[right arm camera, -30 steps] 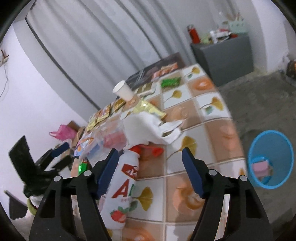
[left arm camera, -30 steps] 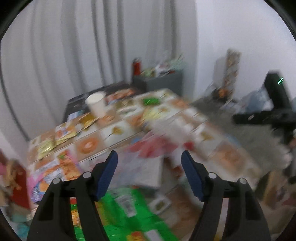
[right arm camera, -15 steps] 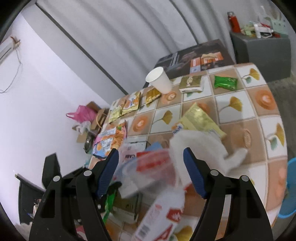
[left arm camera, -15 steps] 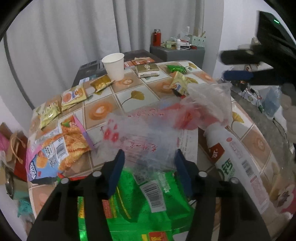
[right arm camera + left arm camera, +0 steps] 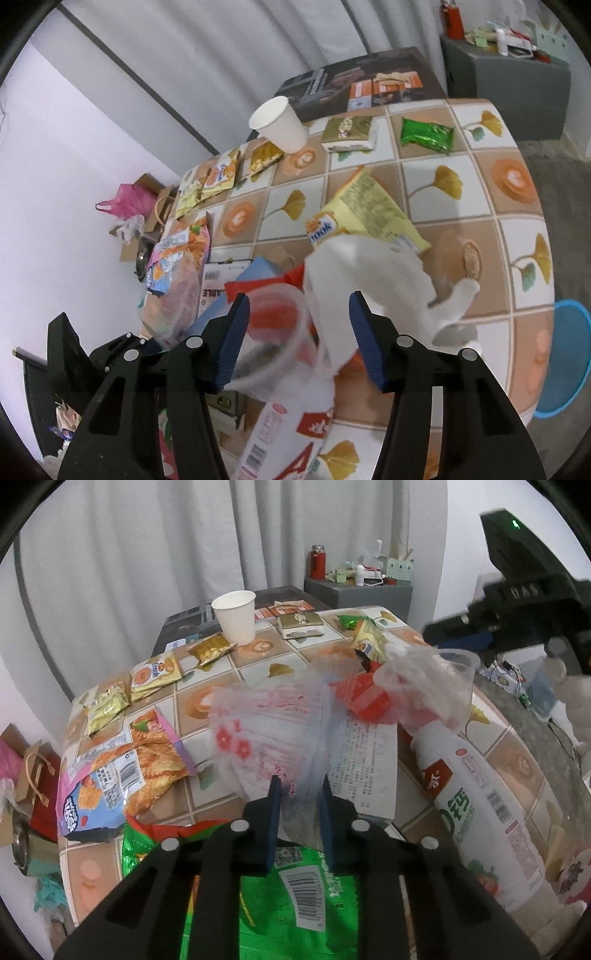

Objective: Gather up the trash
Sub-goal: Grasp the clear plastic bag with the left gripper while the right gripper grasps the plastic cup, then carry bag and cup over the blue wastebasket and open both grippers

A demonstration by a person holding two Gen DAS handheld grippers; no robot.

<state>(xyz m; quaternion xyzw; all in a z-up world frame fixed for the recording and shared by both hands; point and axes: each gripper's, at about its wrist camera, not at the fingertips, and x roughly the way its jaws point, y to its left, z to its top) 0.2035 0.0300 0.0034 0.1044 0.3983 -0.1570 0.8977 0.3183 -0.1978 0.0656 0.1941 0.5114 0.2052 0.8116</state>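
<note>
The left gripper (image 5: pixel 298 792) has just been closing, and its 2 blue fingers (image 5: pixel 274 801) now pinch the near edge of a clear plastic bag (image 5: pixel 266 734) with red flowers on it. The bag lies on the tiled table (image 5: pixel 229 686), spread over a printed paper sheet (image 5: pixel 364 749). A shiny green wrapper (image 5: pixel 295 893) lies right under this gripper.

The right gripper (image 5: pixel 299 325) has also just been closing. Its fingers (image 5: pixel 236 332) are still apart, with a clear plastic cup (image 5: pixel 273 332) and part of a white bag (image 5: pixel 369 273) between them. You cannot tell if the pads touch either one. In the left view this gripper shows as a black shape at the right, just above the cup.

A white bottle (image 5: pixel 476 794) with red and green print lies on its side, just beside the cup. Something red (image 5: pixel 365 698) lies under the crumpled clear plastic near the cup. A yellow snack bag (image 5: pixel 365 210) lies just behind the white bag.

Farther back on the table a white paper cup (image 5: pixel 236 616) stands upright, with small snack packs (image 5: pixel 155 672) near it. A big pink and orange chip bag (image 5: pixel 122 771) lies at the left side. A small green packet (image 5: pixel 424 134) lies near the far edge. A blue bin (image 5: pixel 561 354) stands on the floor beside the table
</note>
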